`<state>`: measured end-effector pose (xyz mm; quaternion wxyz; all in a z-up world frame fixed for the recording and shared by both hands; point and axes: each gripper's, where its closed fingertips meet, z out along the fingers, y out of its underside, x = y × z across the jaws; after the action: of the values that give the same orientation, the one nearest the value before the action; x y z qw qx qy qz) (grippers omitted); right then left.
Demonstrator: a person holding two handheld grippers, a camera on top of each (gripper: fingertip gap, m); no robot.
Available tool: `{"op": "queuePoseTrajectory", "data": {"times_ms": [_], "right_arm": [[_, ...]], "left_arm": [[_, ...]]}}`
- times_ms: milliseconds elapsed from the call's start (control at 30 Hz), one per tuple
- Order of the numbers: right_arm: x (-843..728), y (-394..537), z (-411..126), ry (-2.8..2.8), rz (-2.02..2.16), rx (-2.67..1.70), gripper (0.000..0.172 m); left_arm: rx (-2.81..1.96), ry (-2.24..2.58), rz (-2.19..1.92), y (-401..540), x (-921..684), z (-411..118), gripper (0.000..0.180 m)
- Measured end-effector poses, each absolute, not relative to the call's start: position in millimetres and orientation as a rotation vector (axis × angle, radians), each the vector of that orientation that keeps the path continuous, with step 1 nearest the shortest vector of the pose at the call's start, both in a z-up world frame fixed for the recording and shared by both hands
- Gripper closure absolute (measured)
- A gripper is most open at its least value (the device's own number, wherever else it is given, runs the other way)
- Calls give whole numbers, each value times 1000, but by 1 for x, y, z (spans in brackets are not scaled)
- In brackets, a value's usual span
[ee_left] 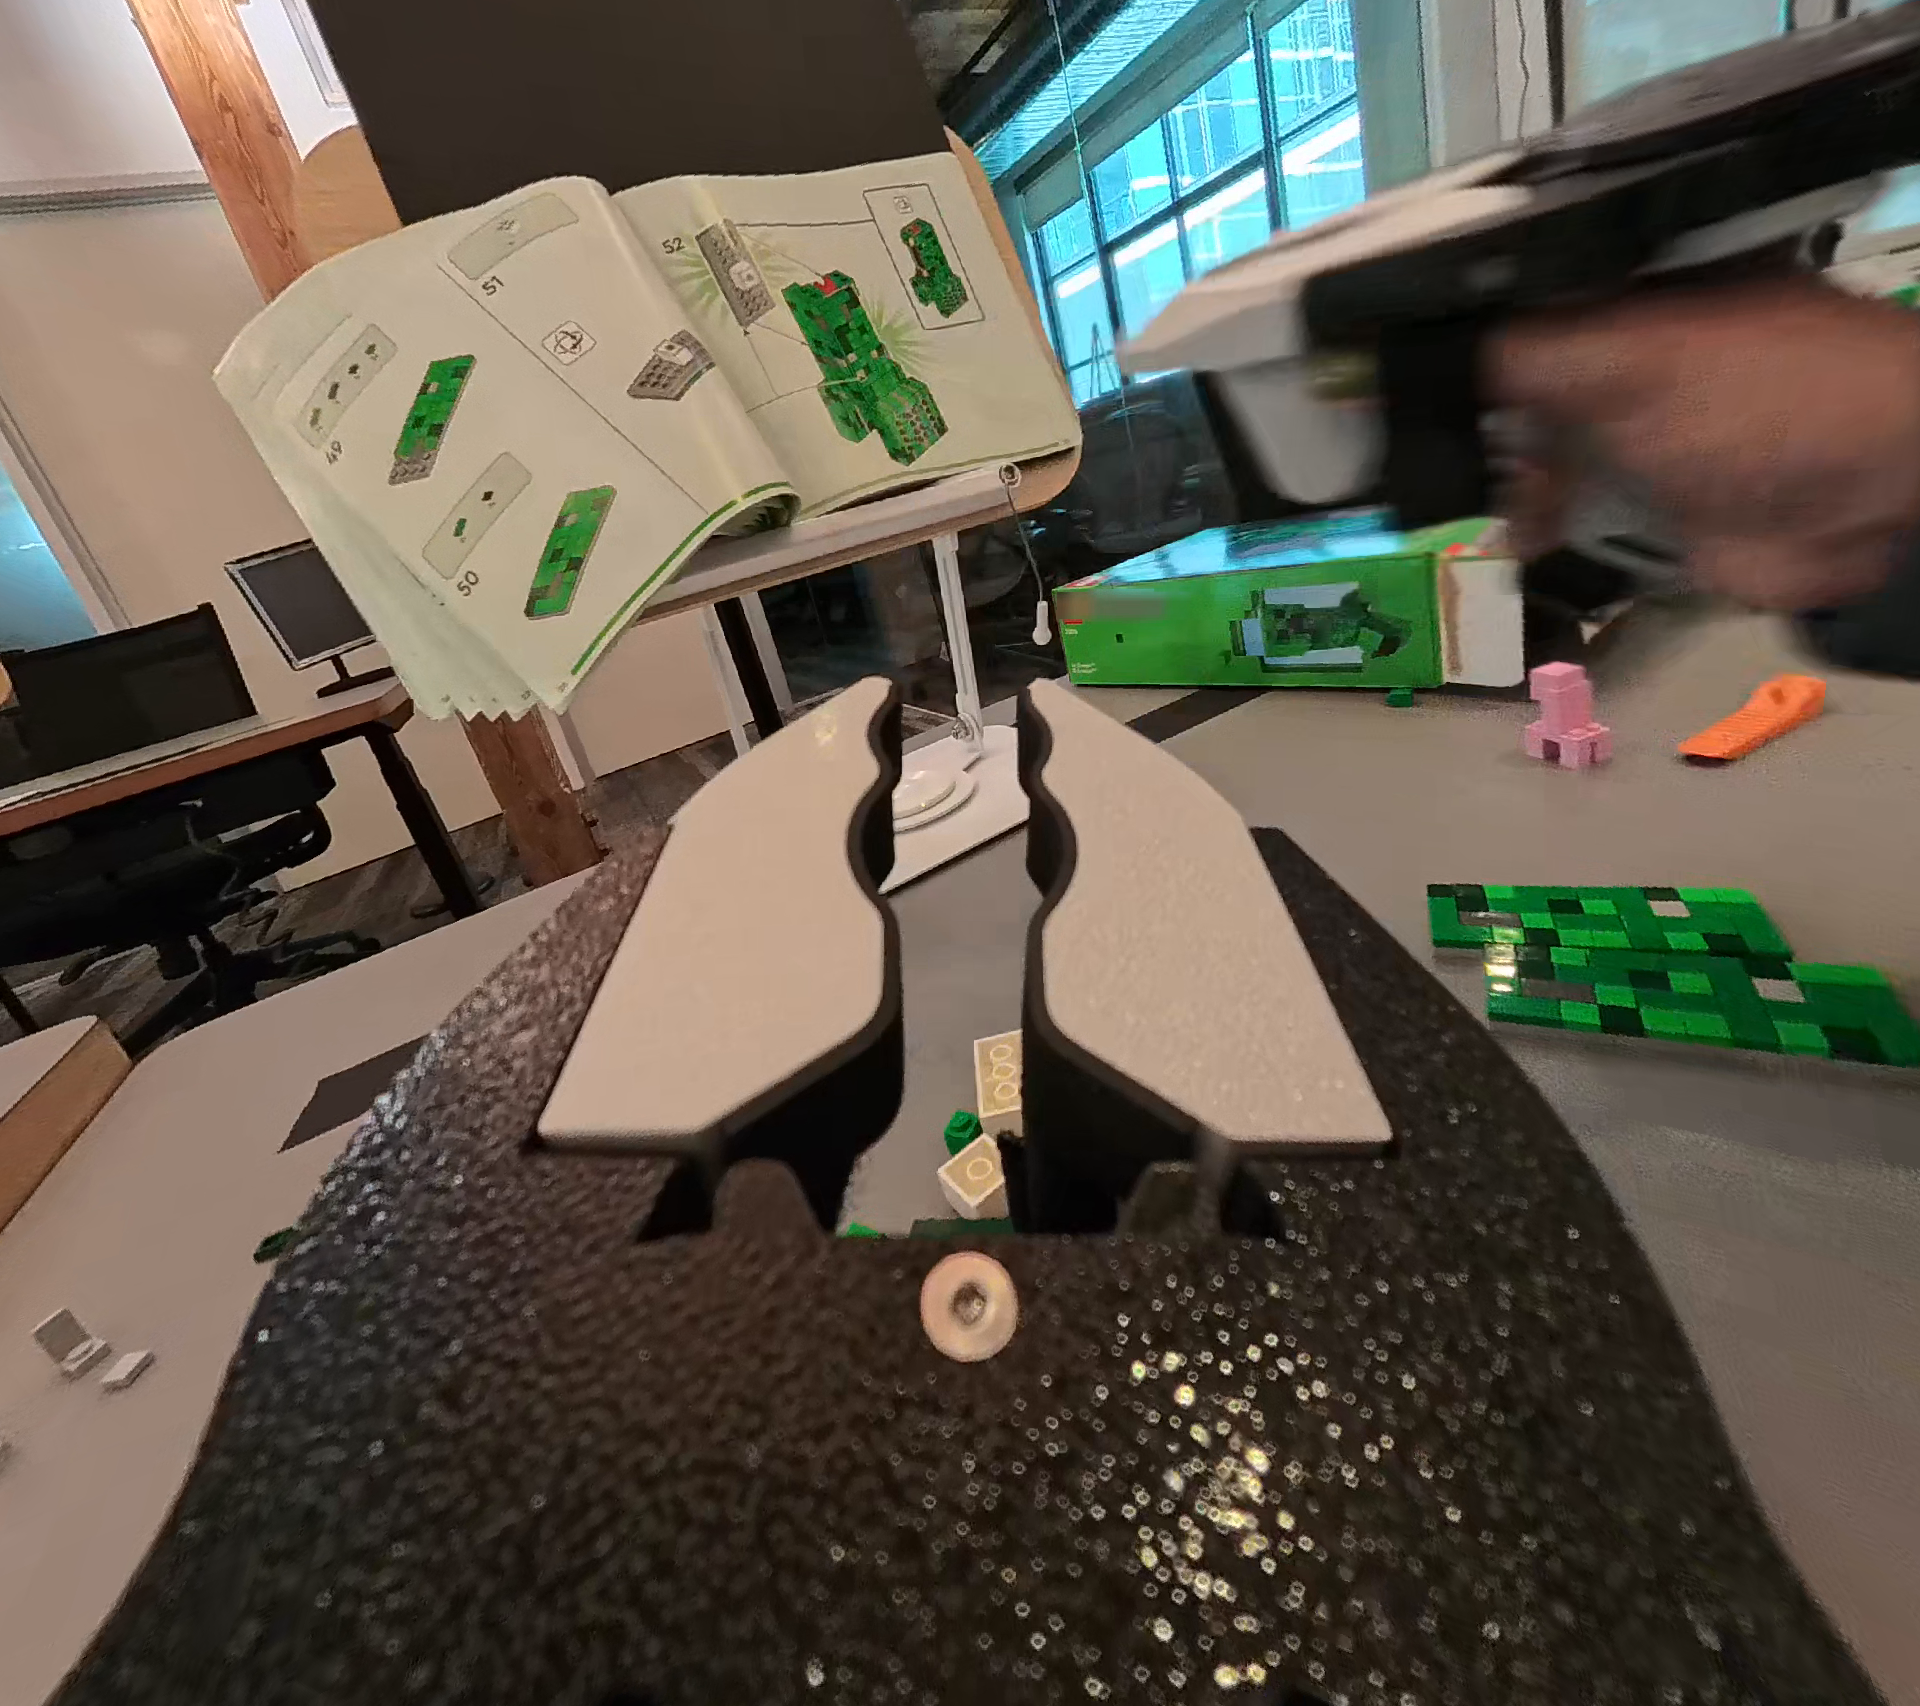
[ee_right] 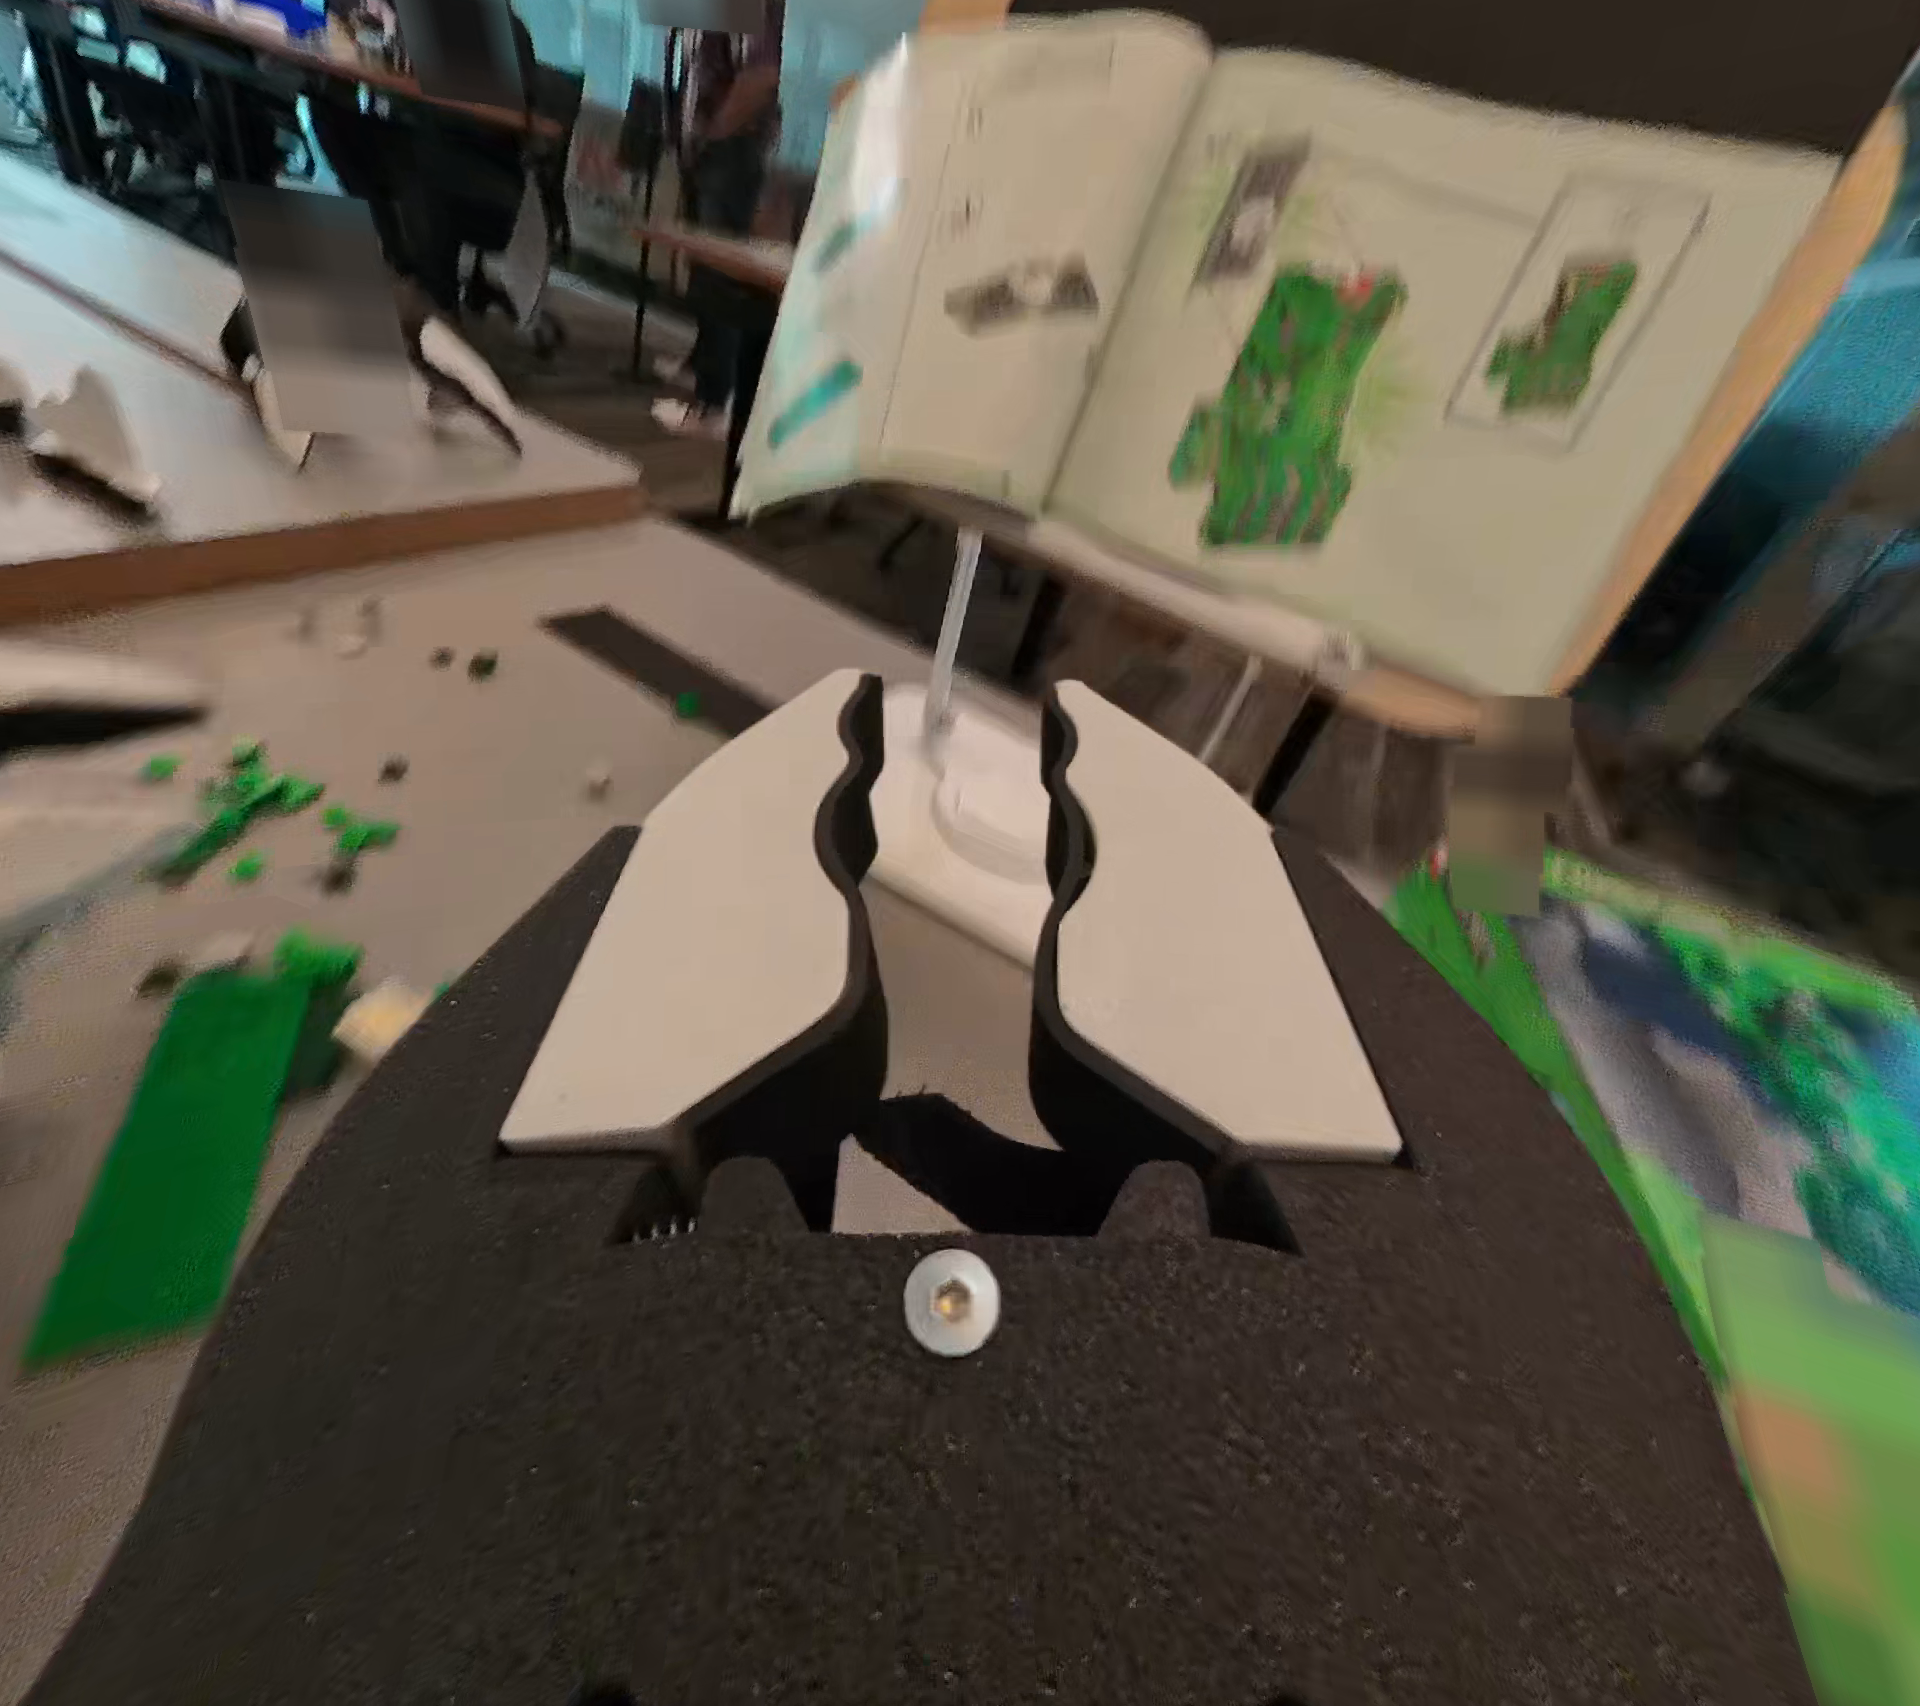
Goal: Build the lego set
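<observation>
Left gripper (ee_left: 958, 711) hangs above the bench (ee_left: 1558, 1241), fingers apart on nothing, cream bricks (ee_left: 992, 1126) below. Right gripper (ee_right: 954, 711), blurred, gapes bare toward the white stand (ee_right: 966, 804) holding the open booklet (ee_right: 1195, 285).

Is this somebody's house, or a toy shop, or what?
Most likely an office where someone is building a brick set. There are desks with a monitor and office chairs, an instruction booklet propped on a stand, and green brick panels on the grey table.
</observation>
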<state>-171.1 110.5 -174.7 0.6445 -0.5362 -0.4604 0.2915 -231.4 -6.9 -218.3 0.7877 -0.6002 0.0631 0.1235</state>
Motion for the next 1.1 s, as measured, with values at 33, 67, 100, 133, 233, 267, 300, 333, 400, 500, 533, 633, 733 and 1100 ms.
{"op": "queuePoseTrajectory", "data": {"times_ms": [33, 67, 100, 133, 233, 267, 300, 333, 400, 500, 533, 633, 733, 1100], "right_arm": [[-152, 105, -190, -1094, 672, -1296, 137], [-133, 98, -209, -1155, 661, -1366, 131], [-116, 89, -231, -1237, 627, -1429, 131], [-101, 77, -255, -1328, 596, -1492, 132], [-67, 35, -319, -1547, 593, -1736, 127], [-59, 28, -332, -1569, 579, -1793, 123], [-54, 22, -340, -1574, 576, -1819, 123], [-50, 17, -345, -1576, 567, -1838, 123], [-43, 14, -351, -1585, 503, -1874, 125], [-45, 12, -354, -1606, 465, -1881, 128], [-48, 13, -355, -1599, 470, -1885, 128], [-59, 23, -356, -1550, 508, -1910, 128], [-66, 32, -356, -1555, 482, -1903, 120], [-82, 34, -355, -1674, 704, -1831, 125]], "left_arm": [[-1292, 143, 273, -7, -230, -218, 160], [-1289, 149, 281, -7, -229, -217, 160], [-1288, 156, 287, -6, -228, -217, 160], [-1287, 165, 291, -6, -227, -217, 160], [-1283, 206, 319, -5, -218, -214, 160], [-1283, 228, 336, -5, -215, -214, 160], [-1285, 244, 355, -5, -213, -214, 160], [-1285, 252, 371, -6, -211, -213, 160], [-1279, 252, 376, -10, -209, -211, 160], [-1276, 241, 408, -19, -213, -208, 160], [-1273, 235, 428, -23, -216, -207, 160], [-1264, 215, 489, -35, -226, -202, 160], [-1275, 181, 515, -48, -236, -203, 160], [-1334, 187, 512, -76, -231, -209, 159]]}}
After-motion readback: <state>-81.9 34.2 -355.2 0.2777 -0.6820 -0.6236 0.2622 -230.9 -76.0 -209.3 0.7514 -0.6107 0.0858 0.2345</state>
